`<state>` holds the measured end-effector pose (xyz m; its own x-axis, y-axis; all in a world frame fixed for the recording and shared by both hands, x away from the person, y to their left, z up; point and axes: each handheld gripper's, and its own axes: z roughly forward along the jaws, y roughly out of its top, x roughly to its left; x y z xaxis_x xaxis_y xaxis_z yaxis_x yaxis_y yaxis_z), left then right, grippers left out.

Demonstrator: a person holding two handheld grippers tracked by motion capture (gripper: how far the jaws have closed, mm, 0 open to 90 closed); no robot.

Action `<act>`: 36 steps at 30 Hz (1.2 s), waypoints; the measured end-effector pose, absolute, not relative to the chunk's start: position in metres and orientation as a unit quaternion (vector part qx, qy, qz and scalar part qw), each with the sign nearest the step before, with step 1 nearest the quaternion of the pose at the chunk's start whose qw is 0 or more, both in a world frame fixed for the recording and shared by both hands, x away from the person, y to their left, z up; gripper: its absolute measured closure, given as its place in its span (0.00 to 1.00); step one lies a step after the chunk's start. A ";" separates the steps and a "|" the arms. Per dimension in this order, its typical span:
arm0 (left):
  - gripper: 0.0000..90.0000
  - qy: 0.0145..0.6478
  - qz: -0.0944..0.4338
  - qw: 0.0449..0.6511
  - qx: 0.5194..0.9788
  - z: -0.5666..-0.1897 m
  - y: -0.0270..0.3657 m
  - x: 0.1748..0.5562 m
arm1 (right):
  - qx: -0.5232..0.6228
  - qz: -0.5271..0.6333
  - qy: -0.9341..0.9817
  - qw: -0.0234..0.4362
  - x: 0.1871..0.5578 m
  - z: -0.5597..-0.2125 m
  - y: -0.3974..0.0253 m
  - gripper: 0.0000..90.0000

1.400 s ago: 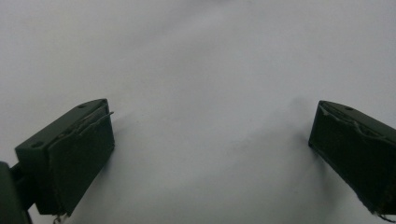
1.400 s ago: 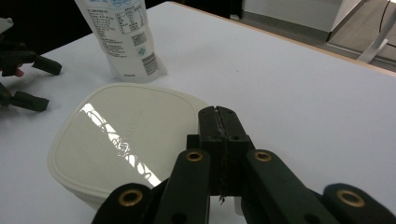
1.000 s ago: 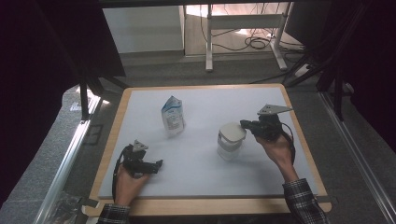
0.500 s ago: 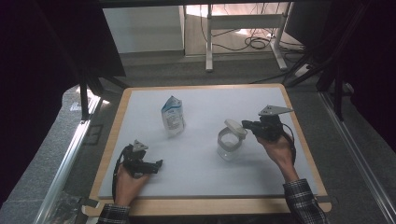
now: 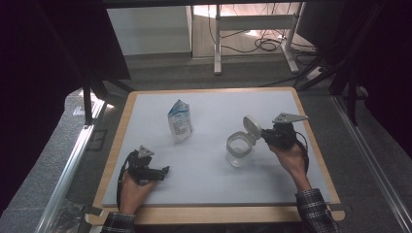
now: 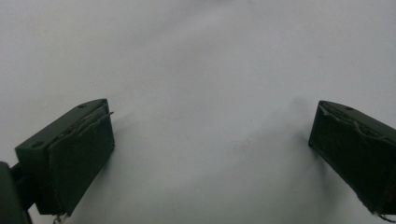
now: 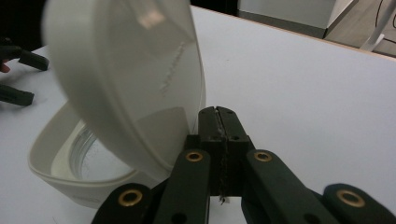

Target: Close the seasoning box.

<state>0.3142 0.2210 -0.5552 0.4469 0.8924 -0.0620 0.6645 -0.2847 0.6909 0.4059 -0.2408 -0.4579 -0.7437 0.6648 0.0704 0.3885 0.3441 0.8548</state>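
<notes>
A clear jar (image 5: 239, 149) with a white collar stands on the white table top (image 5: 214, 179), right of centre. Its hinged white lid (image 5: 252, 127) stands flipped up. My right gripper (image 5: 265, 137) is just right of the lid, jaws shut. In the right gripper view the raised lid (image 7: 126, 70) leans against the left side of the shut jaws of my right gripper (image 7: 218, 112), with nothing visible between them, and the jar's open mouth (image 7: 60, 172) lies below. My left gripper (image 5: 166, 171) rests open at the front left. In the left gripper view that gripper (image 6: 212, 154) has bare table between its pads.
A small blue and white pouch (image 5: 180, 121) stands upright behind the centre of the table. The table's wooden rim (image 5: 218, 213) runs along the front. The left gripper (image 7: 23, 78) shows far off in the right gripper view.
The jar's lid has swung from closed to upright as my right gripper moved up and to the right. The left gripper has stayed put.
</notes>
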 end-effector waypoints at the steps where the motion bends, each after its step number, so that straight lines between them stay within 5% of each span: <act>1: 0.00 0.497 0.172 0.332 0.783 -0.555 0.221 0.314 | 0.328 0.467 0.807 0.150 0.406 -0.459 -0.241 1.00; 8: 0.00 0.498 0.171 0.332 0.783 -0.555 0.221 0.314 | 0.333 0.459 0.809 0.155 0.403 -0.462 -0.246 0.98; 20: 0.02 0.491 0.172 0.335 0.786 -0.554 0.222 0.314 | 0.357 0.449 0.801 0.174 0.389 -0.466 -0.257 0.75; 36: 0.43 0.457 0.150 0.404 0.779 -0.521 0.225 0.341 | 0.380 0.420 0.804 0.180 0.367 -0.499 -0.270 0.50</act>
<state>0.3411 0.2251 -0.5213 0.5382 0.8318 -0.1358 0.5903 -0.2571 0.7651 0.3674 -0.2703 -0.4987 -0.6459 0.7628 0.0294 0.4604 0.3586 0.8121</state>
